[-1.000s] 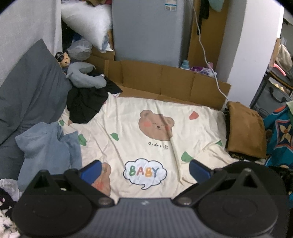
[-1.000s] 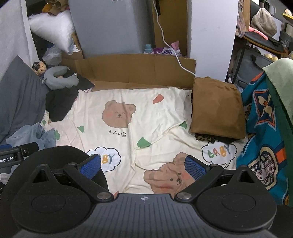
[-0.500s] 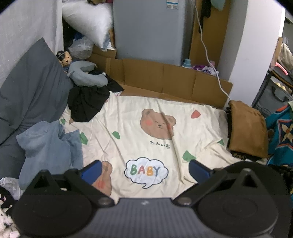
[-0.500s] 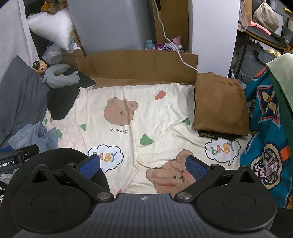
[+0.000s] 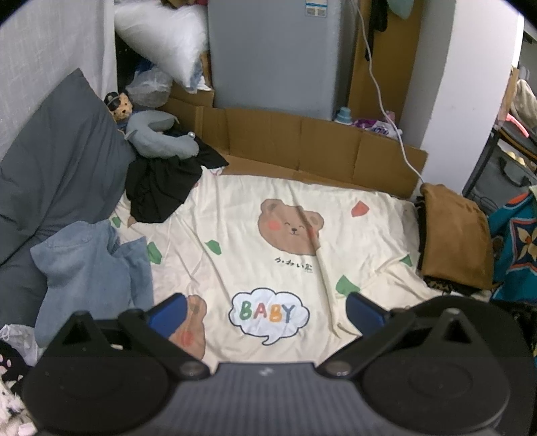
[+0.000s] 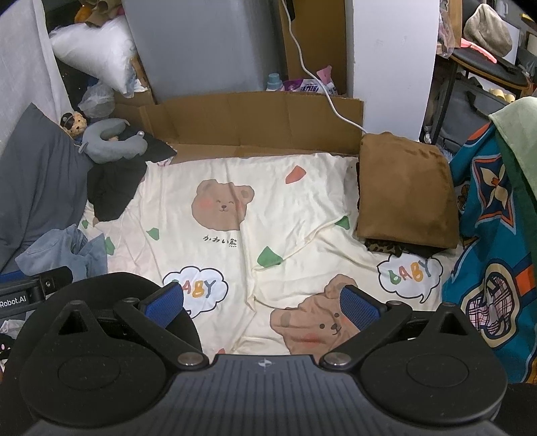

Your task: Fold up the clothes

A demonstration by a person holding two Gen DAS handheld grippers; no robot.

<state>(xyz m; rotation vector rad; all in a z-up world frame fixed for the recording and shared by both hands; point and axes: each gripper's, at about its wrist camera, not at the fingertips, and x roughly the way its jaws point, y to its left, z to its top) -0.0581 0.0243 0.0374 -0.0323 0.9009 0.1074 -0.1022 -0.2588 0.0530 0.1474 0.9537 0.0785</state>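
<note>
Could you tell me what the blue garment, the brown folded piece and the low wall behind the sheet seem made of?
Blue garment: probably denim, faded and matte with stitched seams. Brown piece: soft plush or fleece, judging by its velvety nap. Wall: corrugated cardboard, plain brown with fold creases.

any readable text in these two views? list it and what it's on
"BABY": cloud print on the sheet; a second cloud in the right wrist view.
"かわい熊": under the bear print.
"Robot.AI": on the left gripper's body, first letter cut off by the frame edge.
Sticker on the grey cabinet: too small to read.
Purple packet behind the cardboard: blurred, unreadable.
</note>
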